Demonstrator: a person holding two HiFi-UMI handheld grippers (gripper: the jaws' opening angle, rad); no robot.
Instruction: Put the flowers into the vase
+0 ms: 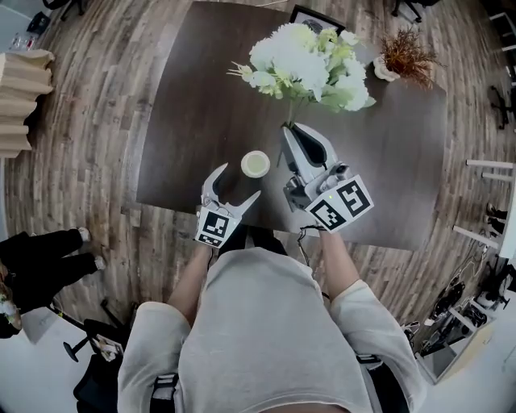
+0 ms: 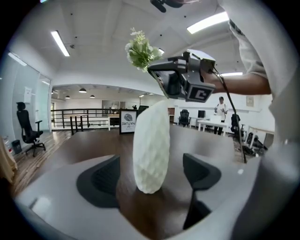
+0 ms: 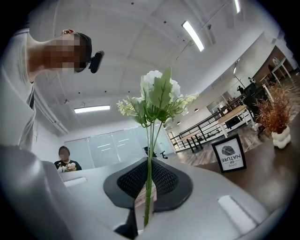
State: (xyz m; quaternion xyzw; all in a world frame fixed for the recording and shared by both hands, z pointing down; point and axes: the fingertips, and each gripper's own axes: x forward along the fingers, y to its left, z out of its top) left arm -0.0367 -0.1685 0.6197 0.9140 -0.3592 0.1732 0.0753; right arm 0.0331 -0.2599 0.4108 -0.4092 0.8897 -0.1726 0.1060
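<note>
A white textured vase (image 1: pixel 255 164) stands upright on the dark table (image 1: pixel 193 121), near its front edge. My left gripper (image 1: pixel 240 181) is open around the vase (image 2: pixel 151 150), with its pads clear of both sides. My right gripper (image 1: pixel 297 133) is shut on the green stems (image 3: pixel 149 187) of a bunch of white flowers (image 1: pixel 310 60). It holds the flowers (image 3: pixel 157 101) up in the air, to the right of and beyond the vase. In the left gripper view the right gripper (image 2: pixel 187 82) and the flowers (image 2: pixel 139 51) hang above the vase's mouth.
A small white pot of dried brown plants (image 1: pixel 399 56) and a framed sign (image 1: pixel 314 16) stand at the table's far edge. A person's dark legs (image 1: pixel 40 266) are on the wooden floor at the left. A beige folded object (image 1: pixel 20 97) is at the far left.
</note>
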